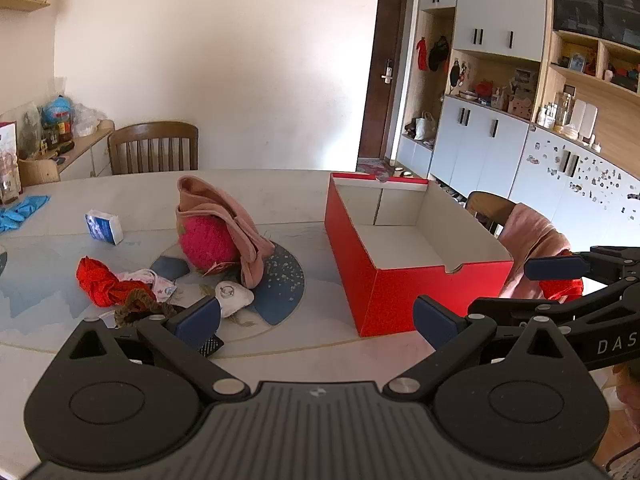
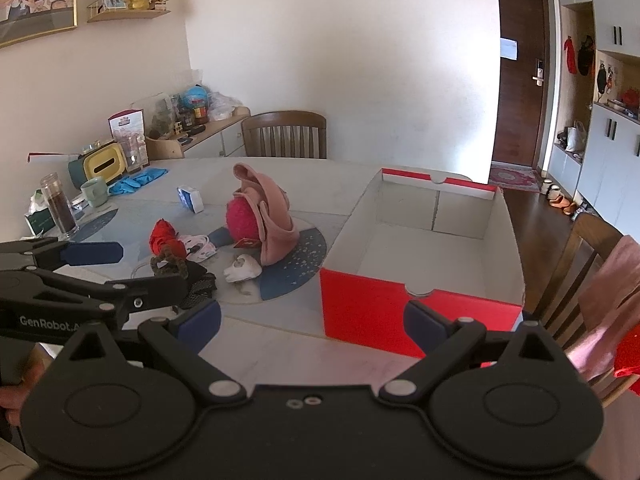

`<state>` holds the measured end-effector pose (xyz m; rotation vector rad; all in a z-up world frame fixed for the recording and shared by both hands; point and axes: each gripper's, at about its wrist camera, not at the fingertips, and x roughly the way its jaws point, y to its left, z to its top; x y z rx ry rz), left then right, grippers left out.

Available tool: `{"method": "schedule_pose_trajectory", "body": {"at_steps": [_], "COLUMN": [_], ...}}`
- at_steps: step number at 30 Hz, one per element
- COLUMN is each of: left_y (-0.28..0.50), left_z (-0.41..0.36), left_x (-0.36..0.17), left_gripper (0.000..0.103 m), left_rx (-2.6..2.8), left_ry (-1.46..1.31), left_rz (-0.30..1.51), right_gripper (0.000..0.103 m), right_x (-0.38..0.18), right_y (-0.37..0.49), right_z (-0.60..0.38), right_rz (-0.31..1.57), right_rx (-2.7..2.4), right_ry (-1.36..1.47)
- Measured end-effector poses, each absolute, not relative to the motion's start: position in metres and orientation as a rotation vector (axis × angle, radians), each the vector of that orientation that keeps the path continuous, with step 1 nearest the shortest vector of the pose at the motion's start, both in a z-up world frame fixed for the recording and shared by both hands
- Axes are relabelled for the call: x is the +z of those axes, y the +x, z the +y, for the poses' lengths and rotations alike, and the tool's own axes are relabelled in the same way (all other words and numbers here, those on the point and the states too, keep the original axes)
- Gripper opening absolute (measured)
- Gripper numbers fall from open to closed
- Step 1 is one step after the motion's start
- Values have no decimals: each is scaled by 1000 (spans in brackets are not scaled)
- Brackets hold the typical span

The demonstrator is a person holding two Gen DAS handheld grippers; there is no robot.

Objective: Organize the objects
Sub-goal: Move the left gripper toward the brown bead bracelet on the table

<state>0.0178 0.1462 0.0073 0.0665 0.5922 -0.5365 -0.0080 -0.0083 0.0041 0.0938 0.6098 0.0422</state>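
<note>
A red box (image 1: 400, 296) (image 2: 360, 312) with a white inside stands open and empty on the table's right. Left of it lies a pile: a pink cloth around a magenta fluffy ball (image 1: 216, 228) (image 2: 264, 220), a red cloth (image 1: 96, 280) (image 2: 164, 240), a white mask-like item (image 1: 234, 296) (image 2: 242, 270) and a brown scrunchie (image 1: 136, 304) (image 2: 170, 264). My left gripper (image 1: 316, 320) hovers open before the pile, nothing between its fingers (image 2: 94, 252). My right gripper (image 2: 312, 324) is open too, facing the box's near wall, holding nothing.
A small tissue pack (image 1: 104, 228) and blue gloves (image 1: 20, 212) lie further back on the table. A jar (image 2: 60, 208), a mug (image 2: 94, 192) and a yellow tissue box (image 2: 104, 166) stand at its left. Wooden chairs (image 1: 154, 148) (image 2: 592, 248) stand behind and right, one draped with pink cloth.
</note>
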Motion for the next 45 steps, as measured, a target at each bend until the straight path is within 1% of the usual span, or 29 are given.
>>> {"method": "schedule_pose_trajectory", "body": {"at_steps": [6, 14, 19, 33, 45], "left_y": [25, 53, 73, 147, 186], "left_z": [153, 161, 166, 199, 222], "left_x": [7, 0, -9, -47, -73], "left_gripper": [103, 103, 103, 103, 102], "left_rx": [-534, -548, -558, -490, -464], "left_ry": [59, 63, 97, 124, 183], "left_rz": [601, 605, 608, 706, 758], "right_gripper": [97, 97, 96, 96, 95], "right_x": [4, 0, -5, -15, -15], "right_y": [1, 28, 47, 91, 116], "right_z": [-4, 9, 13, 7, -33], "right_rz": [612, 634, 658, 716, 715], "right_rx": [57, 55, 41, -53, -244], "right_ry": [91, 72, 78, 100, 145]}}
